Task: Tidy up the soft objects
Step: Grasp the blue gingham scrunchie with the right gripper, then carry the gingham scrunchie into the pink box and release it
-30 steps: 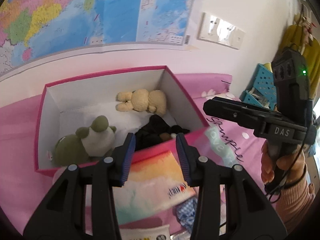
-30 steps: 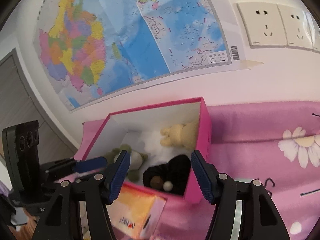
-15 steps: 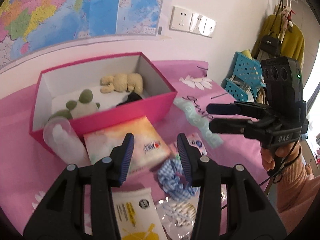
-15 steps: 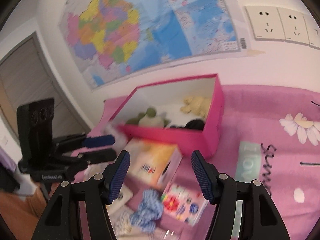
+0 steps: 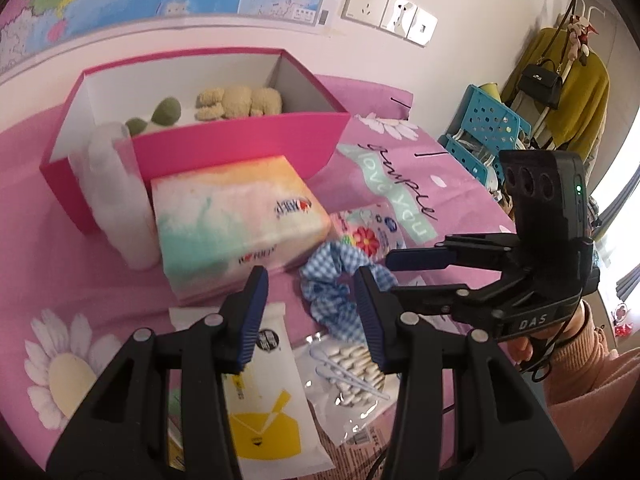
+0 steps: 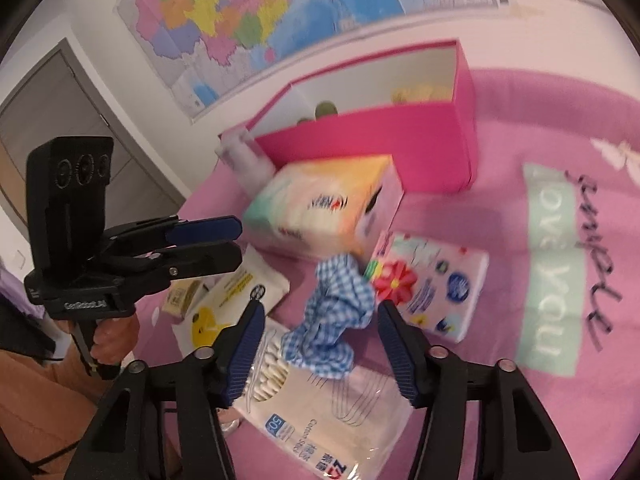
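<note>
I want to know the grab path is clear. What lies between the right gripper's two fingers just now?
In the right wrist view, the right gripper frames only the blue checked scrunchie, over the cotton swab bag; its closing pads aren't touching it.

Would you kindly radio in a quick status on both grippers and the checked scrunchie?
Left gripper open, empty. Right gripper open, jaws just closing around blue checked scrunchie, no grip yet. Cotton swab bag underneath.

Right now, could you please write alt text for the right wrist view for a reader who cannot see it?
The right gripper, jaws open and just narrowing, points at a blue checked scrunchie on a pink cloth. Around it lie tissue packs, a bag of cotton swabs and a pink box.
</note>
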The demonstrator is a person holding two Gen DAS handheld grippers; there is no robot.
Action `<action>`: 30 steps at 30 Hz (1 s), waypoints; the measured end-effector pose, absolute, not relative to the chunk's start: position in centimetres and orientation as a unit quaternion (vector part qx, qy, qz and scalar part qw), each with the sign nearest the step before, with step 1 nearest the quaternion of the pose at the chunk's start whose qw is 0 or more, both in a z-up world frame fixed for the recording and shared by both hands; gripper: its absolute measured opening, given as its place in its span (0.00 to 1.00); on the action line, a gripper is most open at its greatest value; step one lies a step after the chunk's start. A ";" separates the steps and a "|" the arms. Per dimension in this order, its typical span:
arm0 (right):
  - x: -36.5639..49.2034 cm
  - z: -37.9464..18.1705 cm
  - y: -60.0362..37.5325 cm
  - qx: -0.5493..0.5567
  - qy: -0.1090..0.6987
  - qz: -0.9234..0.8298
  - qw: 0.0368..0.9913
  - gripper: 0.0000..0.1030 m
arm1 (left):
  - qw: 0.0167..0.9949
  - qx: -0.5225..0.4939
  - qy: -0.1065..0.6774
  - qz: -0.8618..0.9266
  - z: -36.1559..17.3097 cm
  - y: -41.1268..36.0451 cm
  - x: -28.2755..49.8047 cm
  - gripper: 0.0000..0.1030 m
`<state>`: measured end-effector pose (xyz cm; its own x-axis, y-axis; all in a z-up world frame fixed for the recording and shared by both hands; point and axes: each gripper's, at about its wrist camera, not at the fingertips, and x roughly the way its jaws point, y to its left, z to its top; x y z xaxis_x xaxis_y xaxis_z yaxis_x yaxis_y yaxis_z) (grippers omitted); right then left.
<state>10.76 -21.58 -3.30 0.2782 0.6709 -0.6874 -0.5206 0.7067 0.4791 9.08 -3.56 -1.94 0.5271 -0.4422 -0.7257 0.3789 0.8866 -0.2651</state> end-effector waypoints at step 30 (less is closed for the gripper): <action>10.9 1.0 -21.7 0.121 0.400 0.394 0.819 0.08 | 0.857 -0.023 0.424 -0.292 -1.9 -7.0 8.6 0.59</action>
<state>10.91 -21.74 0.98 0.3693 0.7419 -0.5596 -0.5480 0.6602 0.5136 8.63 -6.99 -1.88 0.4694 -0.5198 -0.7138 0.4815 0.8283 -0.2865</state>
